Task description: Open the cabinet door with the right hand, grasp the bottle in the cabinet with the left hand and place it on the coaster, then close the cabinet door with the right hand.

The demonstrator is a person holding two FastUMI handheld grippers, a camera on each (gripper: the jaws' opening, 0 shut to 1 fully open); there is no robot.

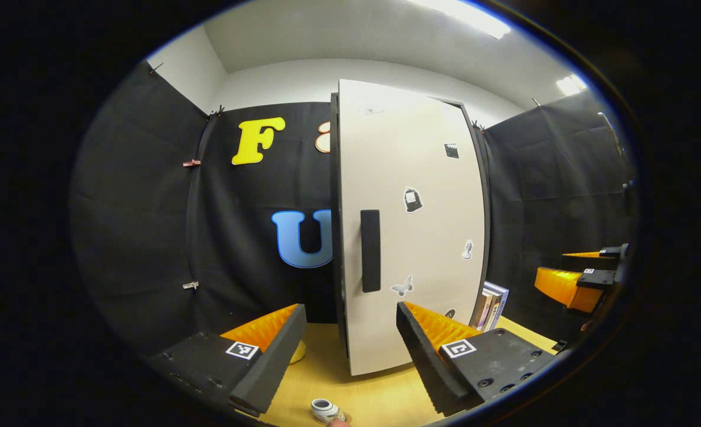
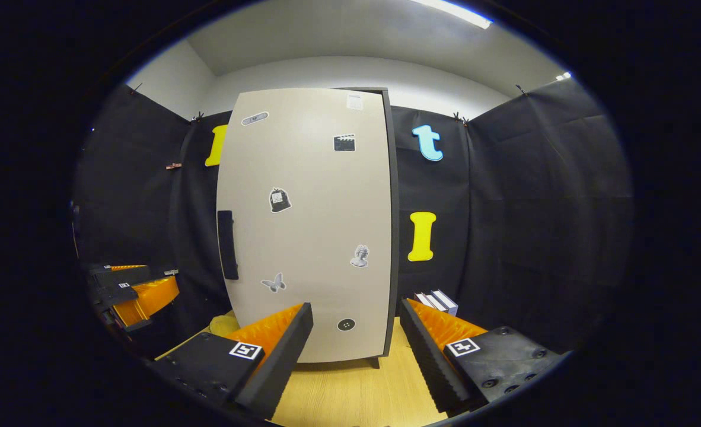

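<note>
Your left gripper (image 1: 350,344) and right gripper (image 2: 356,341) both hang spread wide, pinching nothing, above the table (image 2: 350,394). The cabinet door (image 2: 309,225) stands shut ahead, its handle (image 2: 227,244) on the left edge.

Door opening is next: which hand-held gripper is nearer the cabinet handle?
Left, apparently. Left hand-held gripper faces the handle head-on; right hand-held gripper sits off to its right, facing the door panel.
</note>
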